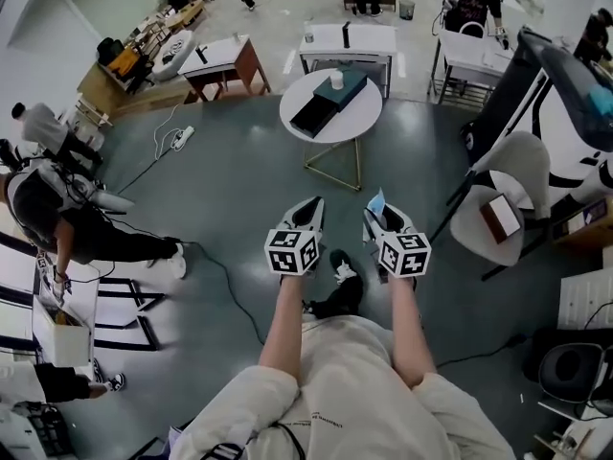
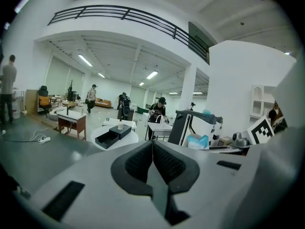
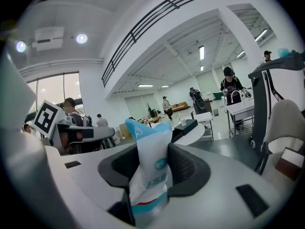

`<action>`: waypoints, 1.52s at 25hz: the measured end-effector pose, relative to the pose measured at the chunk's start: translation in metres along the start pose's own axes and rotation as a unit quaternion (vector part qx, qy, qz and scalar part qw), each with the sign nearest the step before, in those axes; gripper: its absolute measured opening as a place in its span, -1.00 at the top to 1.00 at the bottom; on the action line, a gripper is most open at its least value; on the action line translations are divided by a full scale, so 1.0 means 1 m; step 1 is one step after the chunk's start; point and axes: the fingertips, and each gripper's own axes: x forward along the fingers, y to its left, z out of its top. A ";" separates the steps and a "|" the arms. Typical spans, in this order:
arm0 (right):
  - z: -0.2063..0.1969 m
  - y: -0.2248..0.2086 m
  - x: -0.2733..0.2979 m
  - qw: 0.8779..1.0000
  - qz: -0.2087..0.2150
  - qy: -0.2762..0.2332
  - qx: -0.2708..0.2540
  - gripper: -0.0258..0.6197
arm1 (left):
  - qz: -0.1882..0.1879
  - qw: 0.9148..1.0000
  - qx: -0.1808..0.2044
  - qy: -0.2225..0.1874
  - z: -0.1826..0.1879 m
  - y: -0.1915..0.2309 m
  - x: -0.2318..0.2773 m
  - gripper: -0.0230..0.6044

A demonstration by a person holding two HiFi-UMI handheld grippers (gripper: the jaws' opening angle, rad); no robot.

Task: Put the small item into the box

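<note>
The person's pale shirt [image 1: 335, 391] is filling the bottom of the head view, and both bare forearms are reaching forward from it over the grey floor [image 1: 230, 209]. The left tool [image 1: 310, 207] is hovering above that floor with its jaws pressed together on nothing. In the left gripper view its ribbed pads [image 2: 138, 162] are meeting along a thin seam. The right tool [image 1: 375, 211], just beside it, is clenching a small white and light-blue packet [image 1: 377, 202]. In the right gripper view the packet [image 3: 148, 142] is standing upright between the two dark pads [image 3: 183, 163]. Its blue top is poking out past the tips and its lower end is running down into the tool's throat. Well ahead of both tools, a round white desk [image 1: 362, 113] is standing on thin gold-coloured legs. A black box [image 1: 330, 97] is lying on it with its drawer pulled out toward the person, and a small white cup [image 1: 336, 80] is standing at the box's far end. The packet is hanging in the air above the floor, well apart from the box.
</note>
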 end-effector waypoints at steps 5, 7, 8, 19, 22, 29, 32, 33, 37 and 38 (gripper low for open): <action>0.020 -0.026 0.023 1.000 -0.012 -0.006 0.017 0.29 | -0.015 1.000 0.010 0.017 0.010 0.003 0.039 0.86; 0.025 -0.031 0.033 1.000 -0.013 -0.005 0.019 0.29 | -0.018 1.000 0.008 0.015 0.014 0.010 0.050 0.86; 0.028 -0.033 0.040 1.000 -0.013 -0.004 0.019 0.29 | -0.019 1.000 0.004 0.014 0.017 0.016 0.055 0.86; 0.050 -0.033 0.131 1.000 0.002 0.029 0.002 0.29 | 0.002 0.999 -0.040 0.009 0.043 0.099 0.102 0.86; 0.054 -0.043 0.157 0.999 -0.004 0.034 0.007 0.29 | -0.005 0.999 -0.048 0.011 0.043 0.115 0.124 0.86; 0.072 -0.058 0.234 0.998 0.000 0.056 0.017 0.29 | -0.014 0.997 -0.070 0.016 0.063 0.173 0.186 0.86; 0.081 -0.063 0.276 0.998 0.007 0.064 0.012 0.29 | -0.013 0.997 -0.074 0.018 0.072 0.203 0.214 0.86; 0.084 -0.064 0.290 0.998 0.010 0.067 0.013 0.29 | -0.012 0.997 -0.074 0.022 0.074 0.214 0.222 0.86; 0.101 -0.067 0.344 0.997 0.019 0.072 0.012 0.29 | -0.002 0.996 -0.084 0.018 0.092 0.259 0.251 0.86; 0.105 -0.069 0.358 0.997 0.020 0.071 0.013 0.29 | -0.001 0.996 -0.083 0.017 0.095 0.269 0.259 0.86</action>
